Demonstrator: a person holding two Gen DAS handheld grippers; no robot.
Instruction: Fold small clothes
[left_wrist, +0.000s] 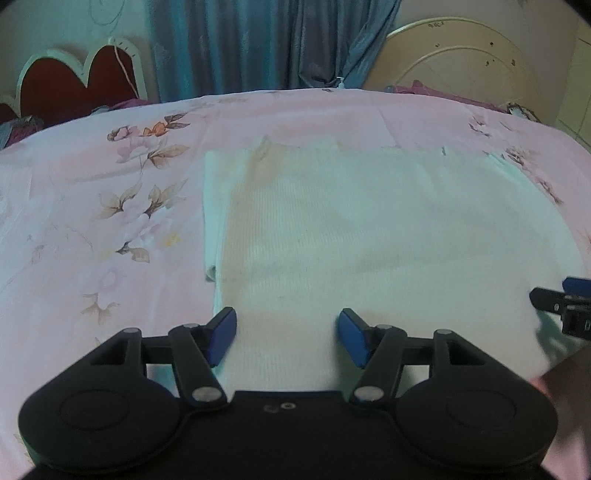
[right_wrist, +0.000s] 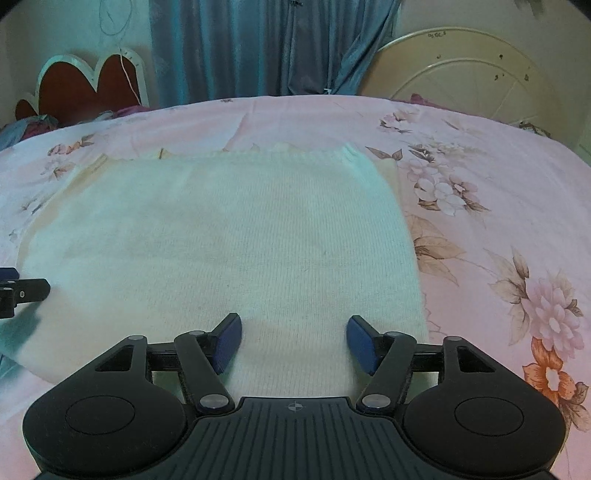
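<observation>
Cream-white ribbed knit, a small garment (right_wrist: 229, 243) already folded into a rough rectangle, lies flat in the middle of a bed spread with a pink floral sheet (right_wrist: 498, 206). Both handheld grippers hover at its near edge, pointing down and across it. The left gripper (left_wrist: 286, 338) has its blue-padded fingers (left_wrist: 221, 339) spread with bare knit showing between them, pinching nothing. The right gripper (right_wrist: 293, 341) stands the same way, fingers (right_wrist: 364, 347) apart above the cloth near its right-hand edge, also empty.

The knit looks soft, light and limp, likely to sag and stretch if lifted from one point, and unlikely to slip from rubbery pads. A sensible hold would be the two near corners, one per gripper, pinching all layers so the fold underneath does not slide open. A pale under-layer (left_wrist: 214, 206) peeks out along the left side, suggesting the stack is uneven there and could shift.

Nothing lies on the garment, and the sheet around it carries no loose items nearby. Beyond the far edge of the bed hang blue curtains (left_wrist: 258, 44); a red scalloped headboard (left_wrist: 77, 85) stands toward the far left corner and a round cream panel (left_wrist: 461, 70) leans at the far right, all well apart from the work.
</observation>
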